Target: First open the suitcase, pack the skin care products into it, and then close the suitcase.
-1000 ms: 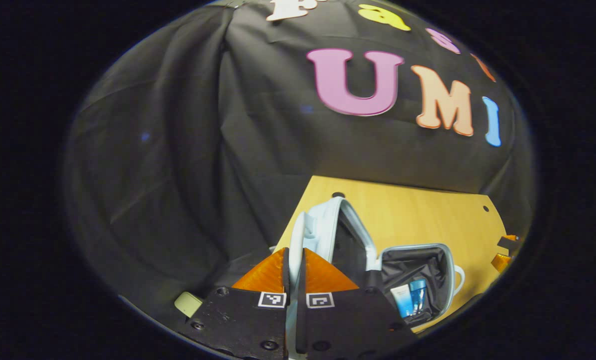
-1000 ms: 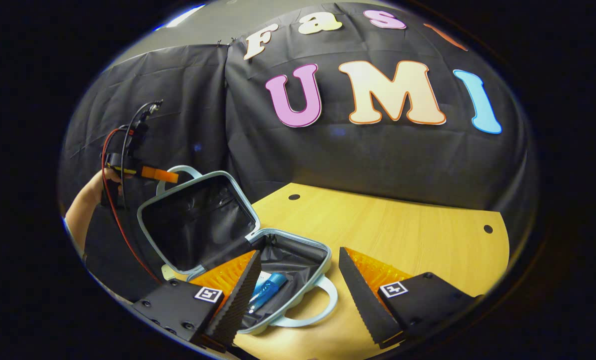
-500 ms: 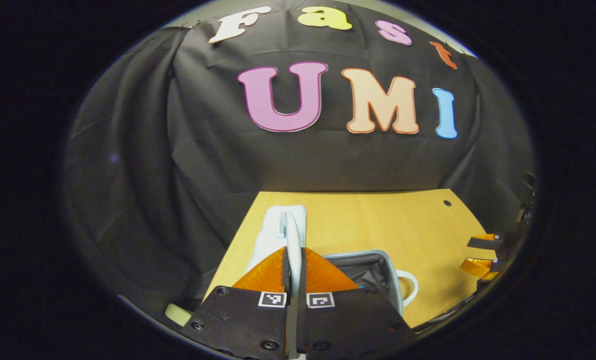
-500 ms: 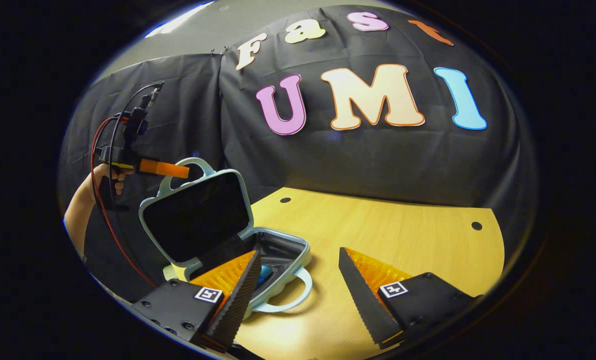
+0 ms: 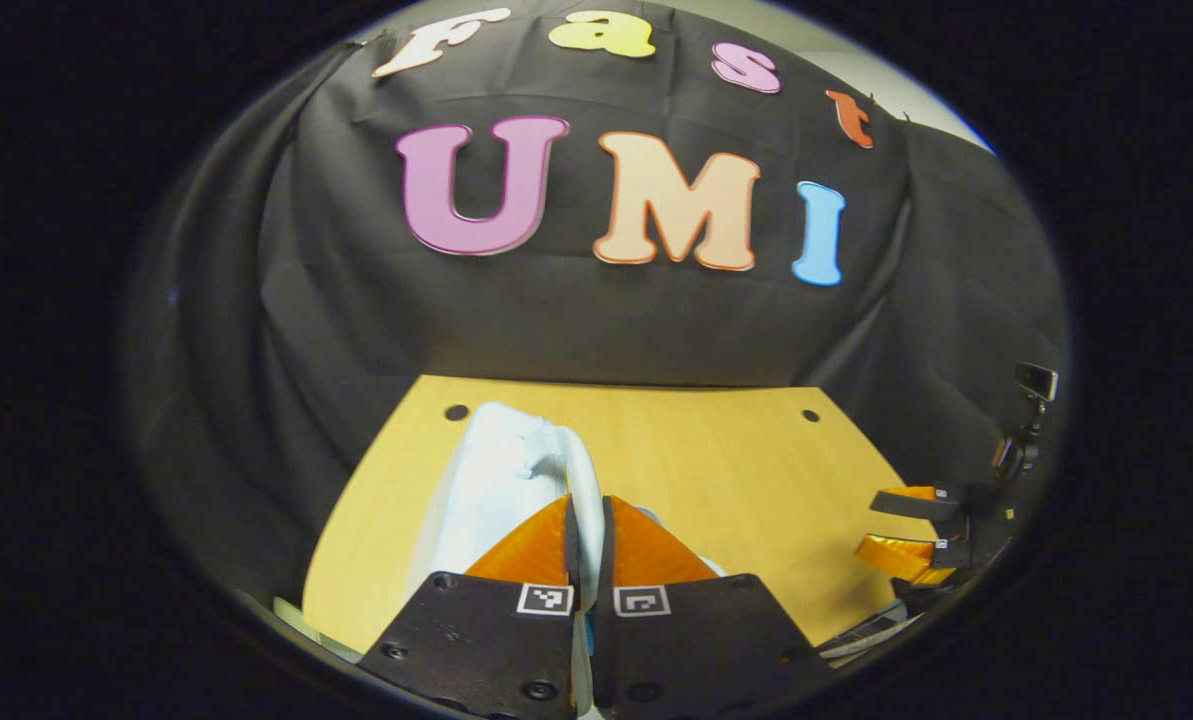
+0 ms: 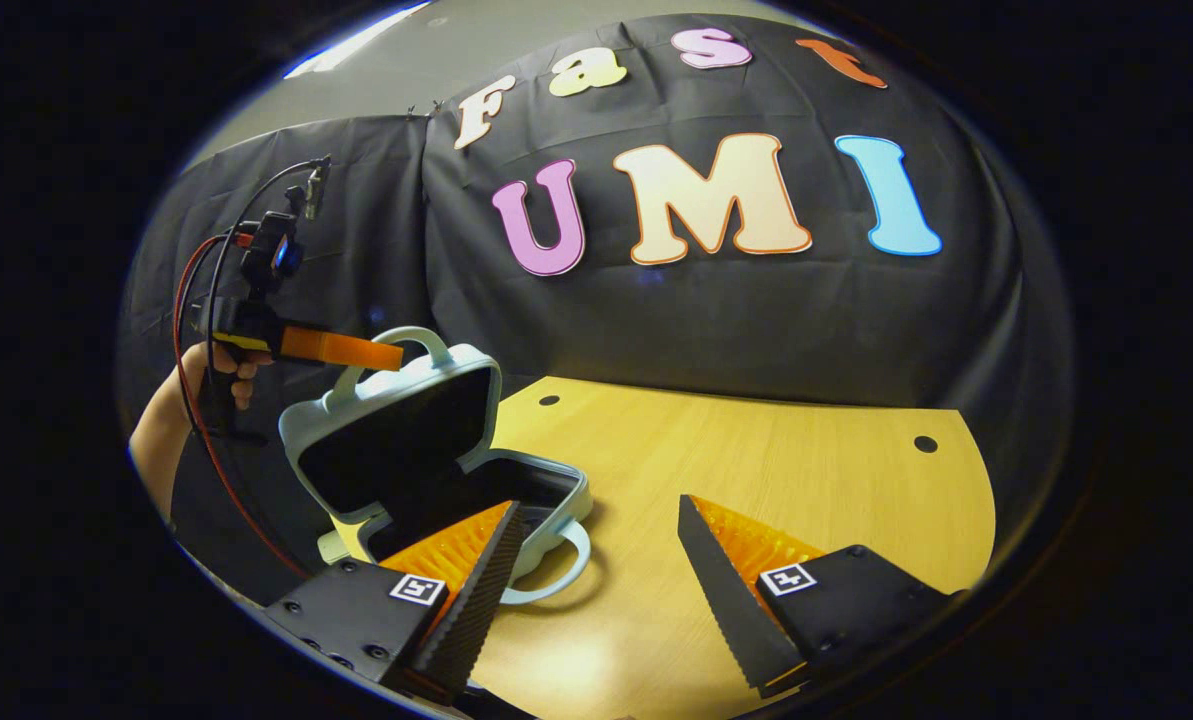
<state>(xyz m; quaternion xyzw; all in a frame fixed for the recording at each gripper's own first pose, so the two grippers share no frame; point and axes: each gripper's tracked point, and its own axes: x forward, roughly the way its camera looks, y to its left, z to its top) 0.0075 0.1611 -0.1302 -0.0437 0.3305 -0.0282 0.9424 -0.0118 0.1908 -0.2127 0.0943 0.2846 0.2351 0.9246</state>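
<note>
Suitcase (image 6: 436, 455), pale blue, sits on the left part of the wooden table (image 6: 756, 480) in the right gripper view, lid (image 6: 396, 400) hinged at the far-left side and tilted partway down over the base, mouth facing right. Base's loop handle (image 6: 556, 570) lies flat on the table toward the right gripper.

Left gripper (image 6: 356, 350) has the lid's top handle (image 6: 406, 345); in the left gripper view its fingers (image 5: 536, 545) are pressed together on that thin pale handle (image 5: 584, 490), lid shell running away ahead of them. So lid is directly in the left tongs, long axis along them; left hand is the nearer one, and I judge closing is its job: lid needs to swing down rightward onto the base.

Right gripper (image 6: 596, 560) is spread wide, holding nothing, hovering over bare table just right of the case; seen at the right edge in the left gripper view (image 5: 906, 525).

Inside: dark lining; contents hidden by the lid and near finger, can't tell what's packed.

Judgement: final step, close to done.
</note>
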